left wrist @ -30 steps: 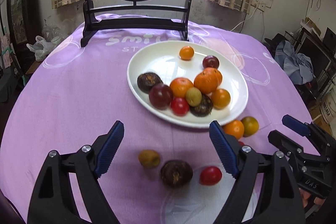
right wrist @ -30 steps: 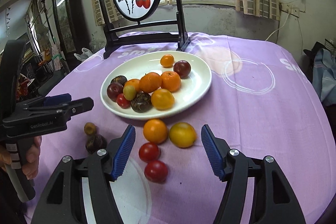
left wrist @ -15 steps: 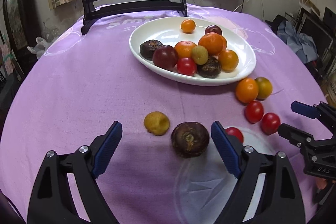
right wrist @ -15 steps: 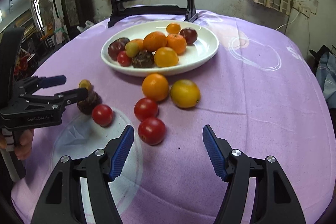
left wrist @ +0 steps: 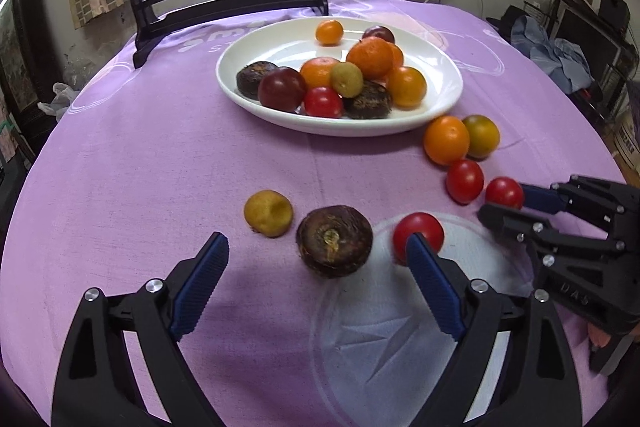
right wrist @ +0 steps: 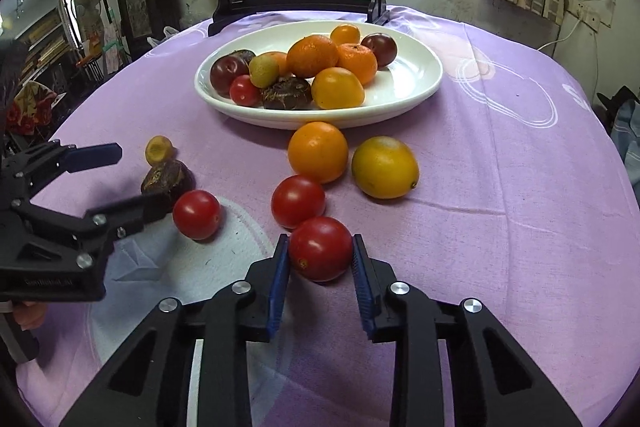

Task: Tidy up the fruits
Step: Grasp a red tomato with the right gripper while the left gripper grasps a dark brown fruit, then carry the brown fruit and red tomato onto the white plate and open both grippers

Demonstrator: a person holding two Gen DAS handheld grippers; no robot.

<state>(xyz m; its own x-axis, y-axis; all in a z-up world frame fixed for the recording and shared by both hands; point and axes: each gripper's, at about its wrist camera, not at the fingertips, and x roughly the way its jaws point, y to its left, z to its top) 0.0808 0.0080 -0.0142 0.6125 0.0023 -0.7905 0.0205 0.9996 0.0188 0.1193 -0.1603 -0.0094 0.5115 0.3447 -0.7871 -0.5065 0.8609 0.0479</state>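
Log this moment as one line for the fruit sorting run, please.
right gripper: shut on red tomato | left gripper: opening, dark brown fruit ahead, untouched | white plate: partly filled

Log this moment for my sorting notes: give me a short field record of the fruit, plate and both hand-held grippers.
plate: white plate on purple cloth, heaped with fruit
loose fruit: seven pieces on the cloth
right hand-held gripper: shut on a red tomato
left hand-held gripper: jaws opening, dark brown fruit ahead between them, untouched
beside it: small yellow fruit
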